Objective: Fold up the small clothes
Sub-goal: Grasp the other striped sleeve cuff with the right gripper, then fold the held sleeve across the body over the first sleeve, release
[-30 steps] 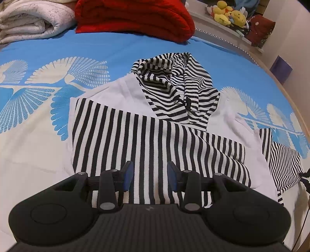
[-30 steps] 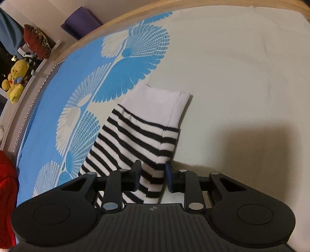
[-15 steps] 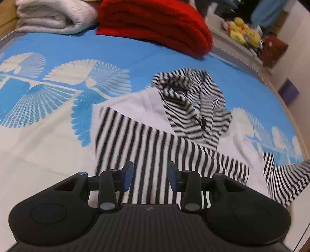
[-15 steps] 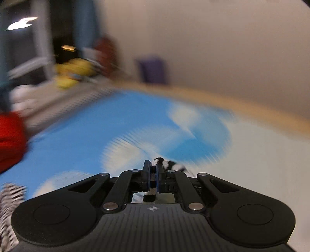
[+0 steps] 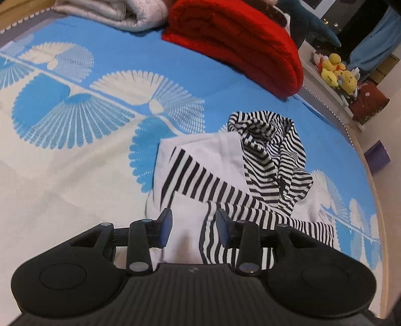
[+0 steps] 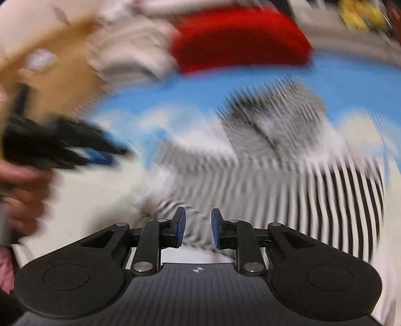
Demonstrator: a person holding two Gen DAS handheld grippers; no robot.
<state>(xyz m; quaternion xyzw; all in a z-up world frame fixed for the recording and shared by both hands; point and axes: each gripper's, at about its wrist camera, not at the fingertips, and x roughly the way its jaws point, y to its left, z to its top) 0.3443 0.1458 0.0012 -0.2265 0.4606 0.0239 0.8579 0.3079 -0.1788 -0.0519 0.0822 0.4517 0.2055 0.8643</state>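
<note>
A black-and-white striped hoodie (image 5: 225, 160) with white panels lies on the blue and cream bedsheet (image 5: 75, 175), hood toward the far side. One striped sleeve (image 5: 250, 200) is laid across its front. My left gripper (image 5: 194, 218) hovers open over the hoodie's near edge, with cloth beneath it but not pinched. In the blurred right wrist view my right gripper (image 6: 198, 220) is opening just above the hoodie (image 6: 325, 190). Striped sleeve cloth (image 6: 170, 208) lies just beyond its pads, and they do not press it. A hand (image 6: 22, 185) holds the left gripper (image 6: 100, 156) at the left.
A folded red blanket (image 5: 238, 42) and a pale folded blanket (image 5: 112, 12) lie at the bed's far end. Yellow plush toys (image 5: 338, 72) sit on a shelf beyond. The wooden bed edge (image 5: 376, 200) curves along the right, with a purple box (image 5: 378, 155) past it.
My right gripper shut on the striped sleeve, swung it fast over the hoodie's front, and its jaws have parted. The left gripper shifted sideways and rolled, staying open.
</note>
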